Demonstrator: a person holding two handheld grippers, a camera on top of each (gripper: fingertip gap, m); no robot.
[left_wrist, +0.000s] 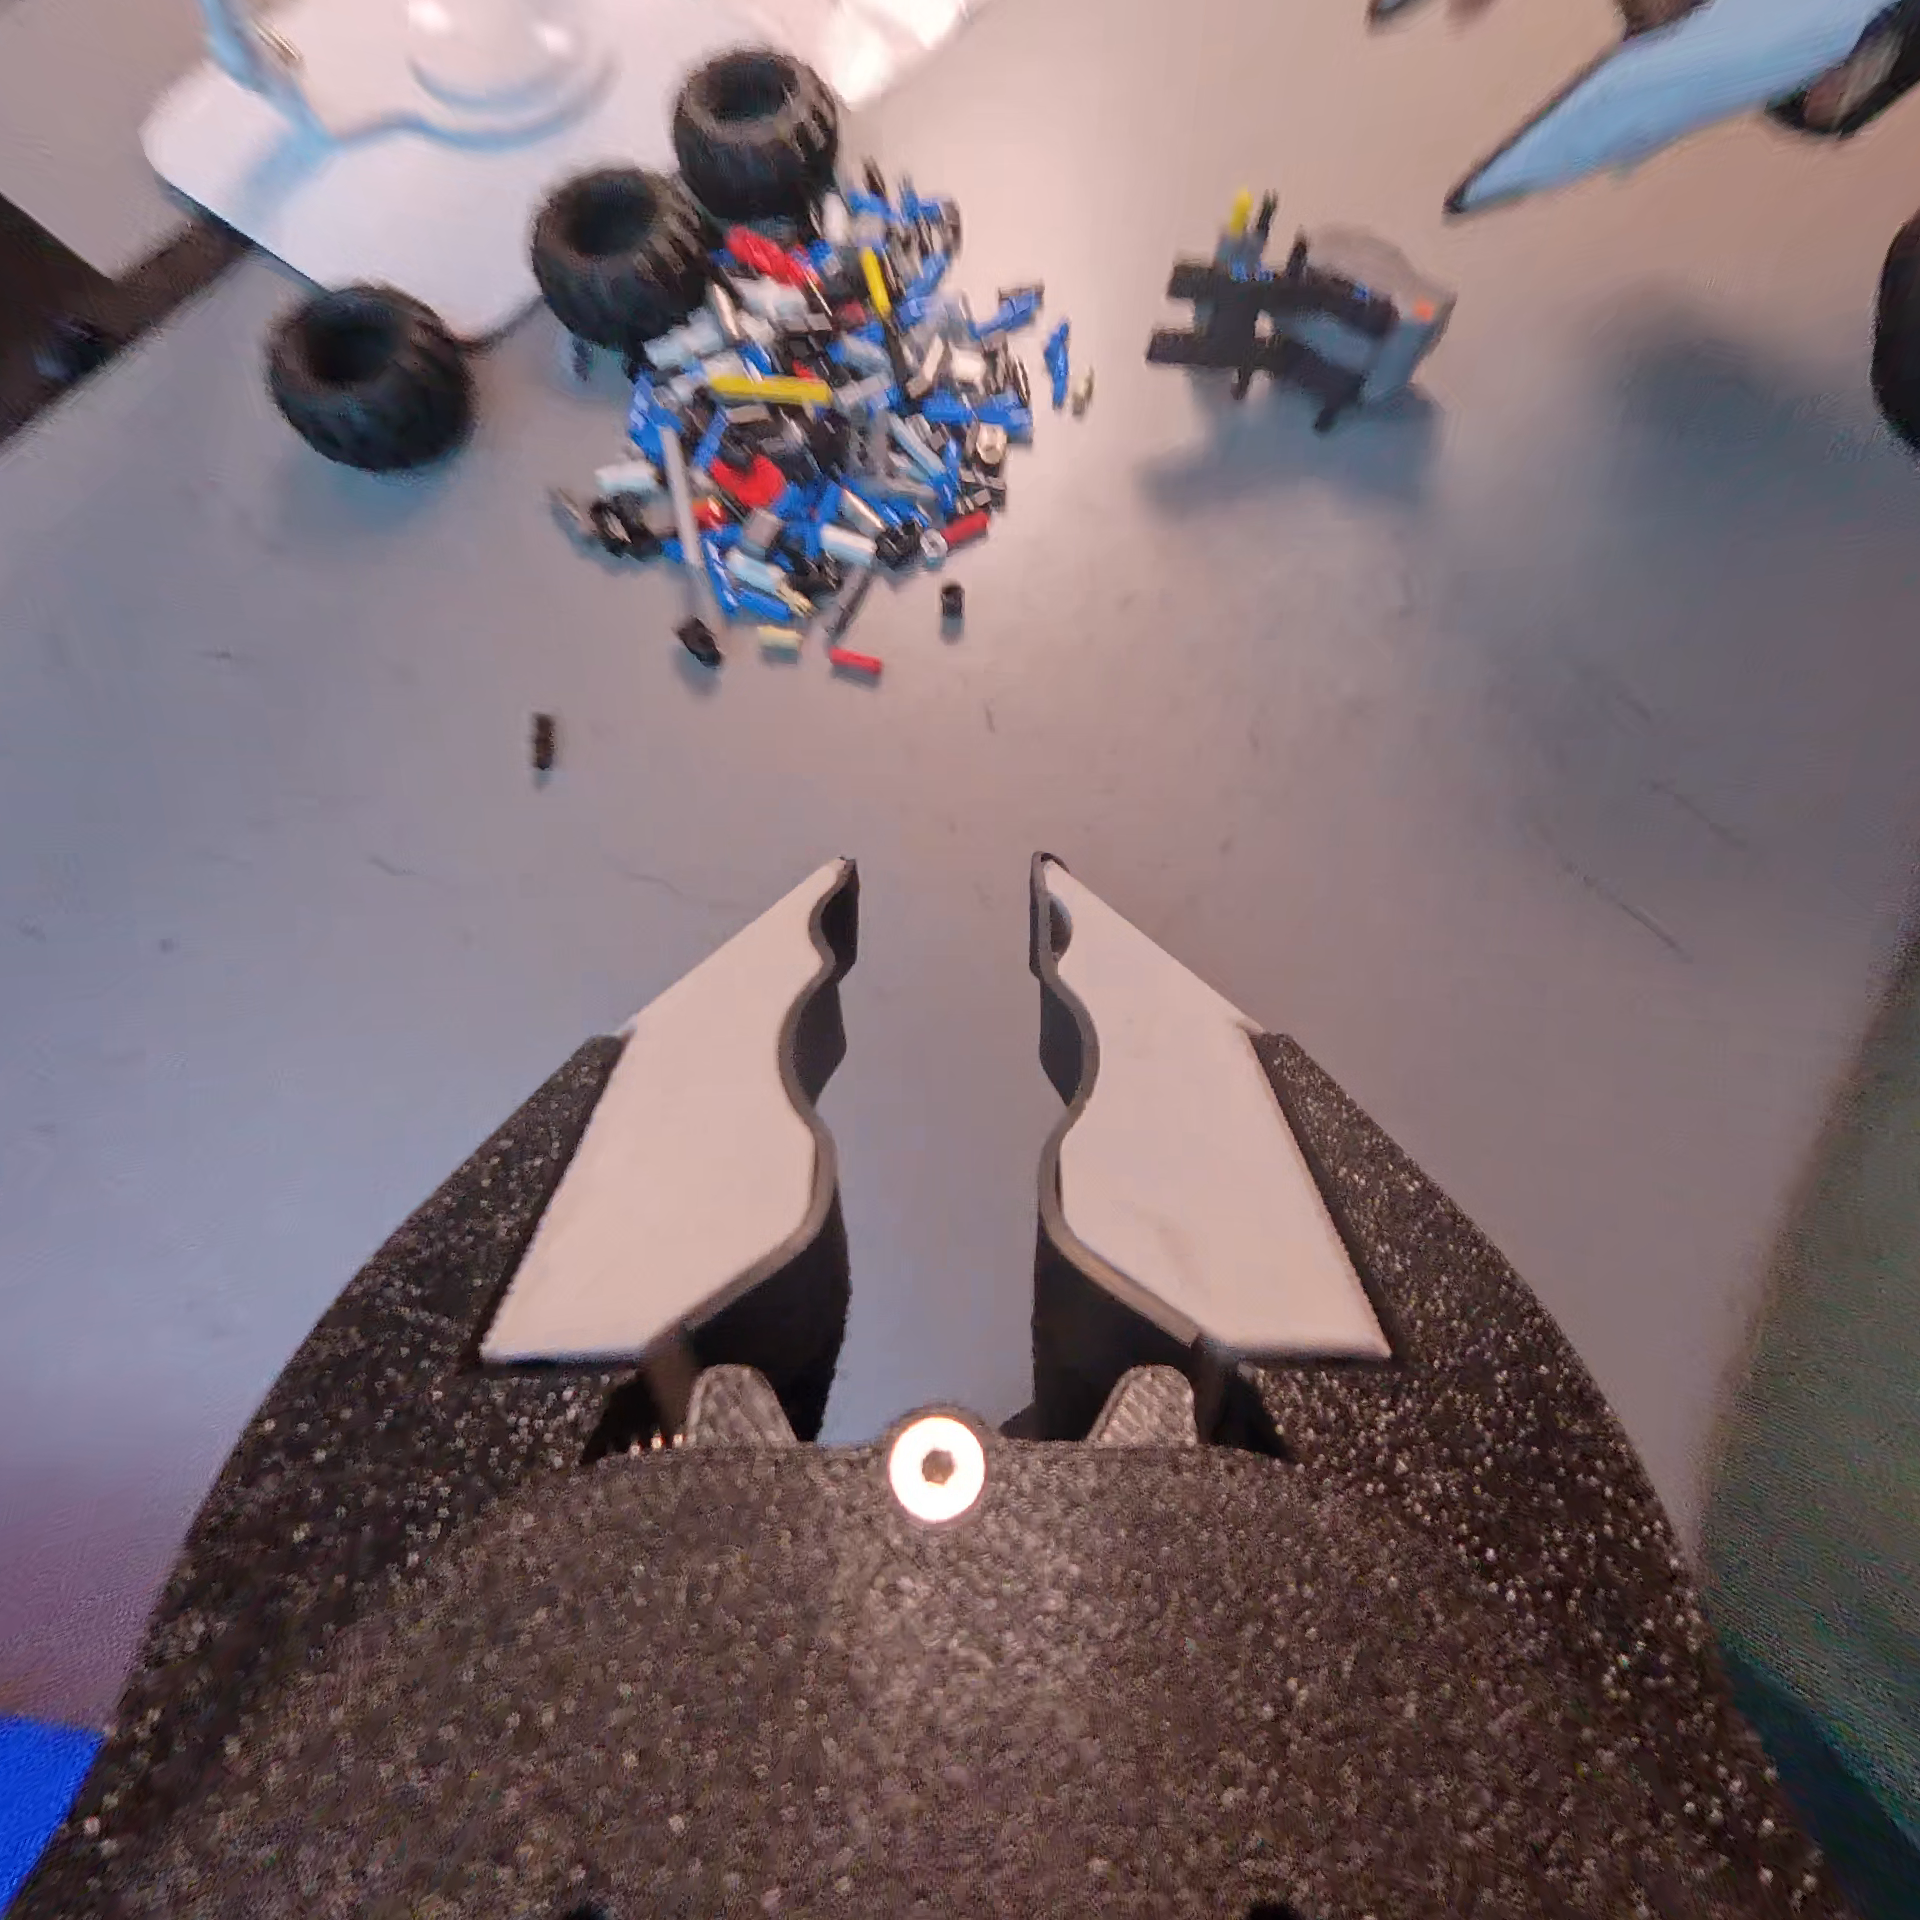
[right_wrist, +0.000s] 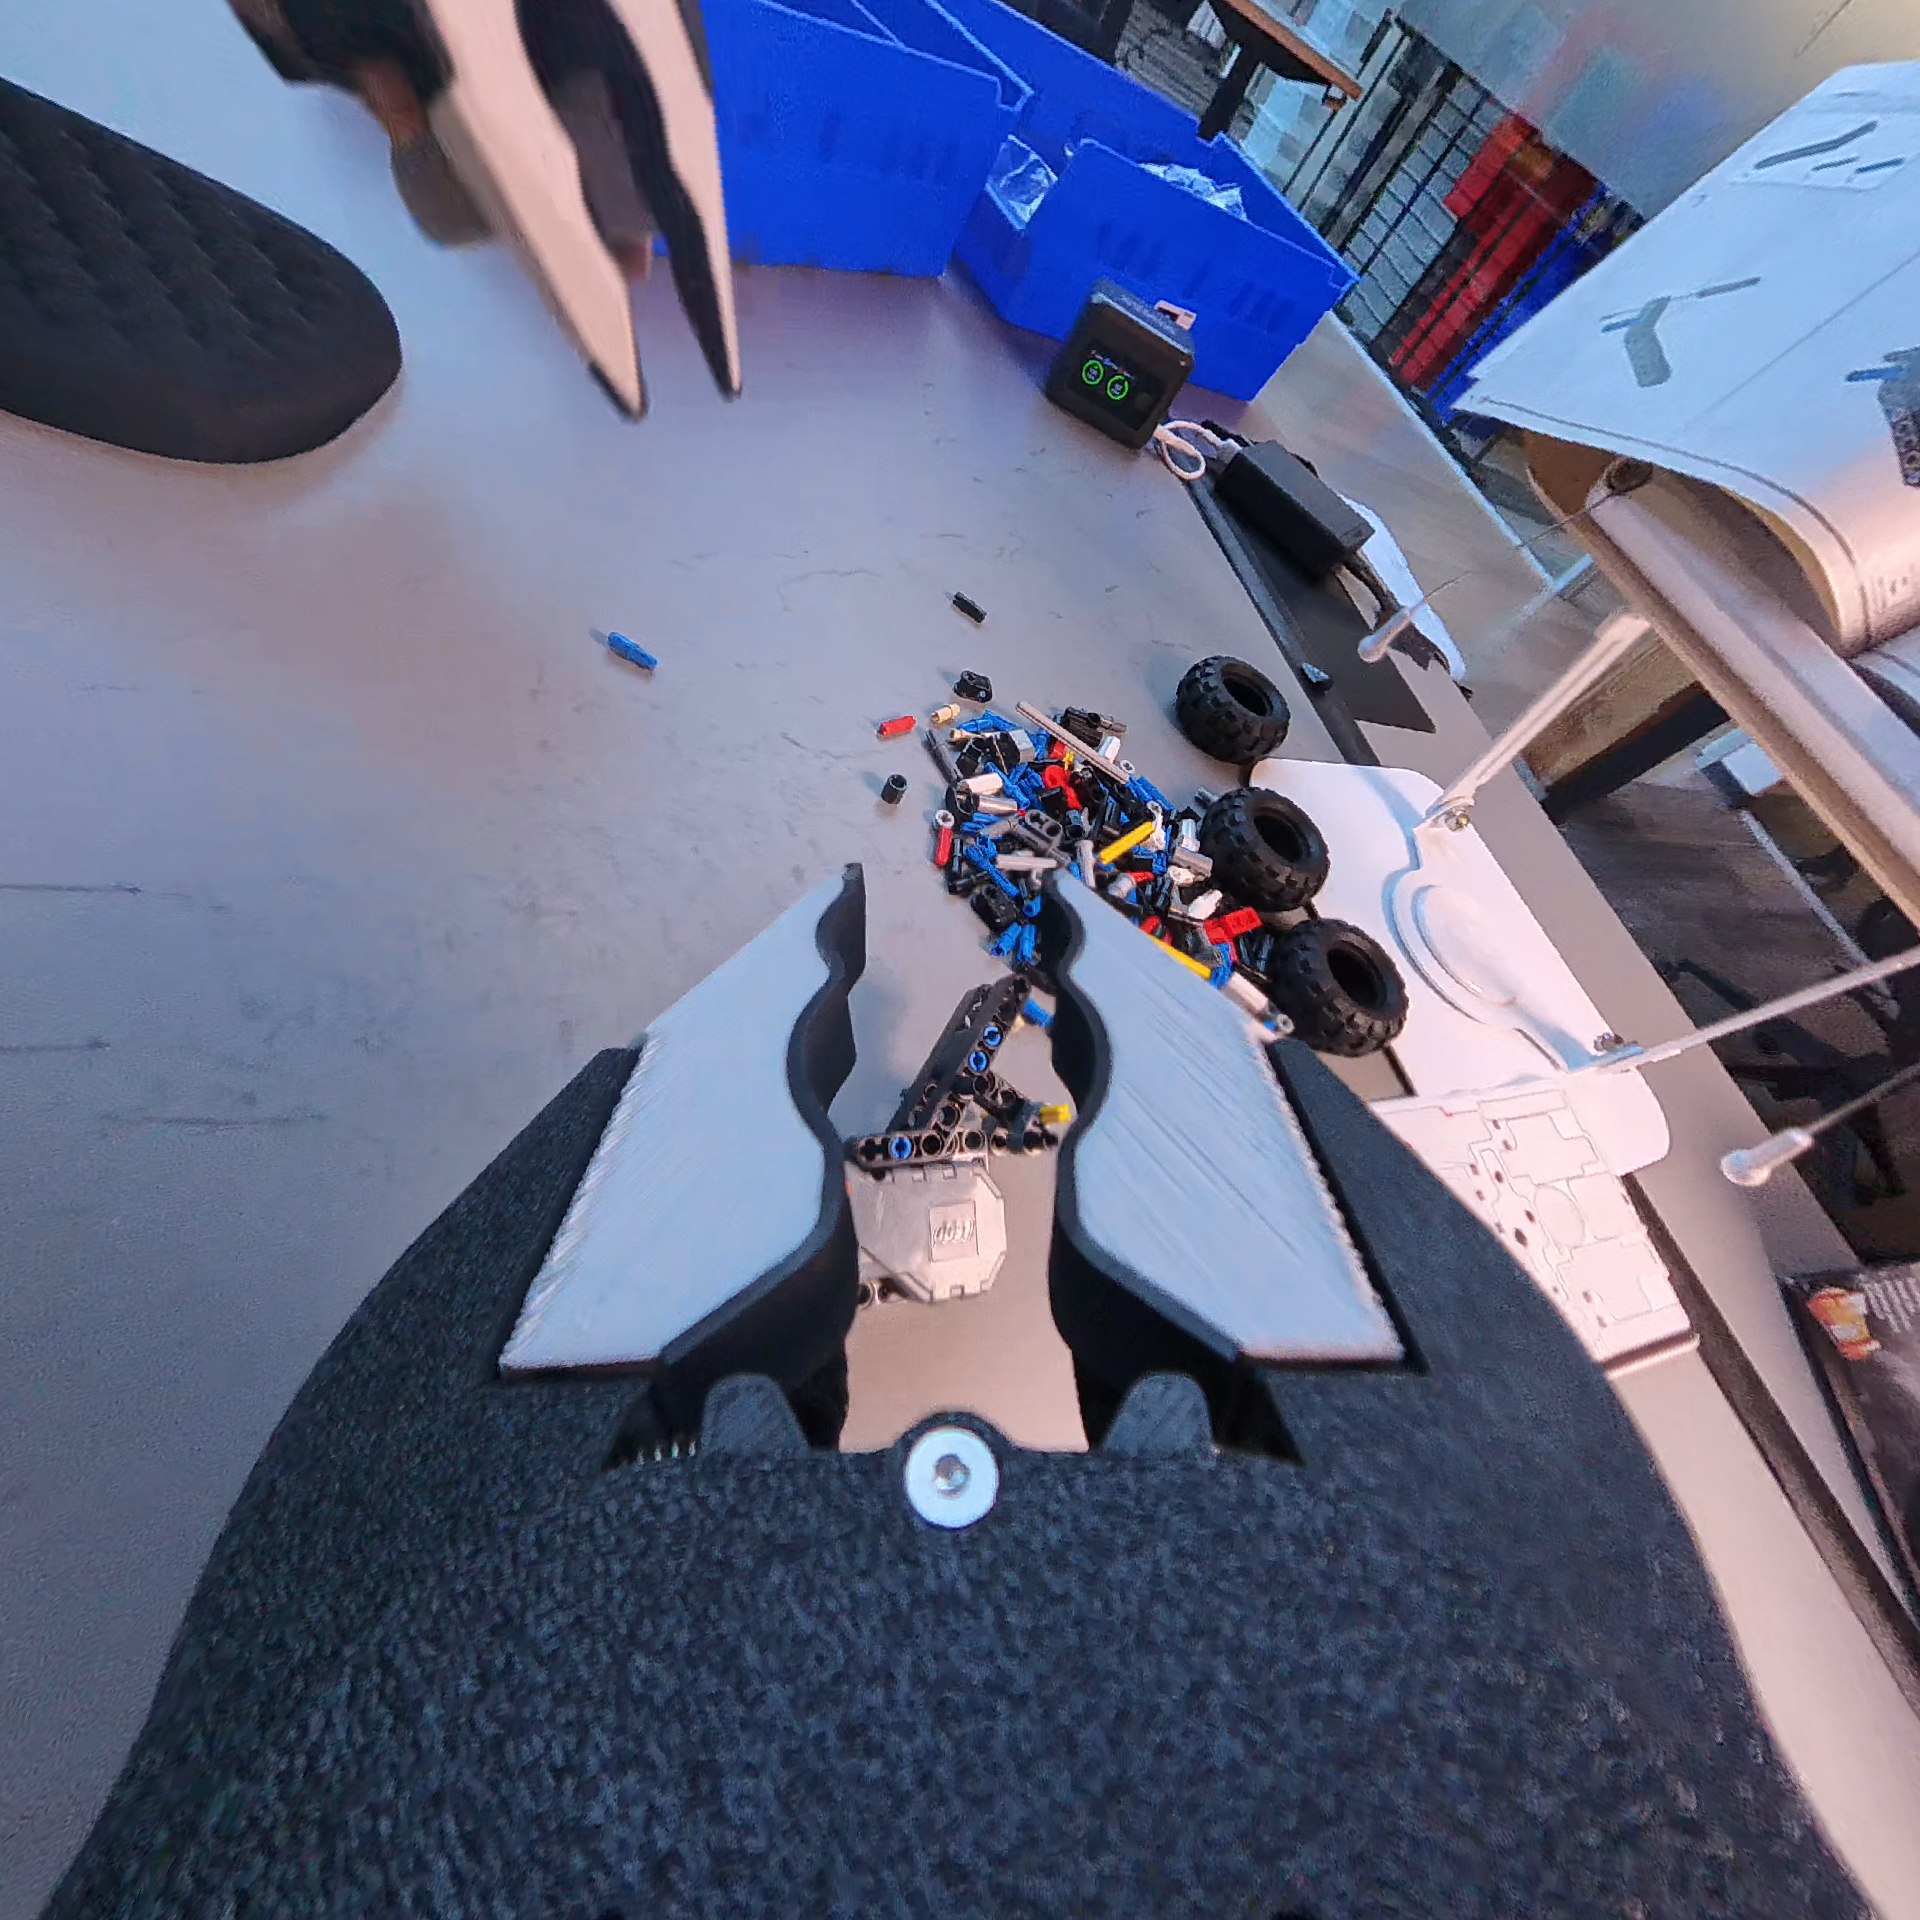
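The left claw (left_wrist: 943, 883) stands open, its jaws parted with nothing between them, above a bare stretch of the grey desk (left_wrist: 1351, 779). Ahead of its tips lies a pile of small building parts (left_wrist: 821, 416) in blue, black, grey, red and yellow. A lone black pin (left_wrist: 542, 740) rests ahead and to the left of the tips, apart from the pile. Three black tyres (left_wrist: 364, 379) sit at the far-left edge of the pile, two of them touching it. Ahead and to the right stands a partly built assembly of black beams and a grey block (left_wrist: 1299, 322), well apart from the left claw.

The right claw (right_wrist: 961, 894) is also open and holds nothing. That same assembly (right_wrist: 951, 1174) lies on the desk below the gap between its jaws; whether the fingers touch it cannot be told. The pile begins just ahead of and to the right of its tips. Farther ahead stand blue bins (right_wrist: 1143, 239) and a small black device with green lights (right_wrist: 1117, 364). A white stand base (right_wrist: 1455, 935) lies to the right, beyond the tyres.
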